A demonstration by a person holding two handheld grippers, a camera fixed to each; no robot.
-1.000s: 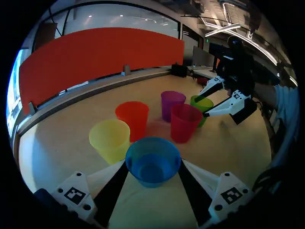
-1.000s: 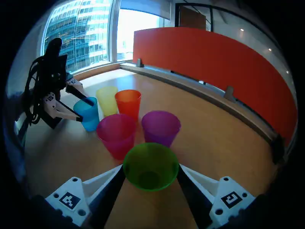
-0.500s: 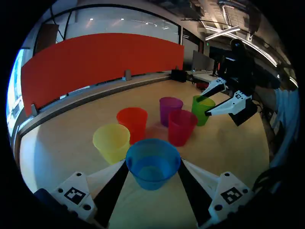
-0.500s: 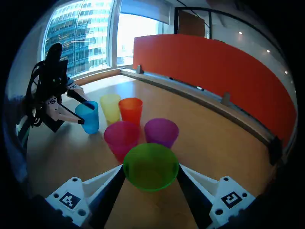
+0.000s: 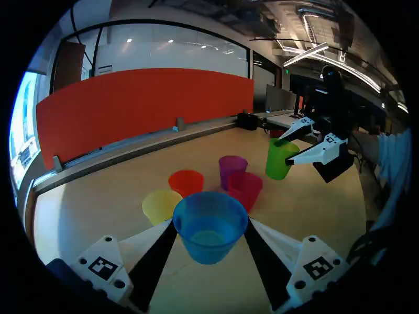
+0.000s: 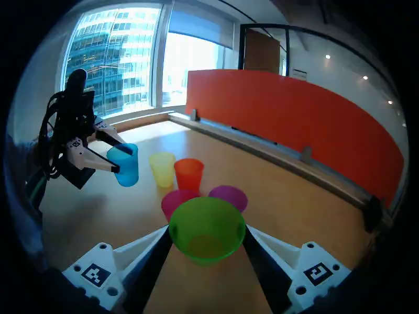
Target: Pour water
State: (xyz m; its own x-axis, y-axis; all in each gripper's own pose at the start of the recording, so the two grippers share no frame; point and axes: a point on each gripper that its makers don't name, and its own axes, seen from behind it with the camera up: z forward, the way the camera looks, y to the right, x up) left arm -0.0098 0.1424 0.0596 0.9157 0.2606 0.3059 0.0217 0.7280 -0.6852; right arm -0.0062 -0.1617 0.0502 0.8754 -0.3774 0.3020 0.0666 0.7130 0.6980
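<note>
Pinching a translucent blue plastic cup (image 5: 209, 252) with the left gripper (image 5: 209, 222), one finger pressed on each side of its wall, rim up and close to upright. Low inside, what looks like a little water. Gripping a translucent green plastic cup (image 6: 207, 246) the same way with the right gripper (image 6: 207, 230), both fingers tight against its sides, mouth up; contents impossible to tell. From the left gripper view, green cup held up above the light wooden table (image 5: 89, 209), off to the right and well apart from the blue one. From the right gripper view, blue cup likewise clear of the tabletop, at the left. On the table between the two held cups, a tight cluster of four: a yellow plastic cup (image 5: 162, 205) just beside an orange-red plastic cup (image 5: 186, 182), a purple plastic cup (image 5: 232, 165) and a magenta plastic cup (image 5: 244, 188) touching or nearly so. All four upright. Beyond the table, a long orange-red partition (image 5: 141, 99); in the right gripper view, tall bright windows (image 6: 112, 57).
</note>
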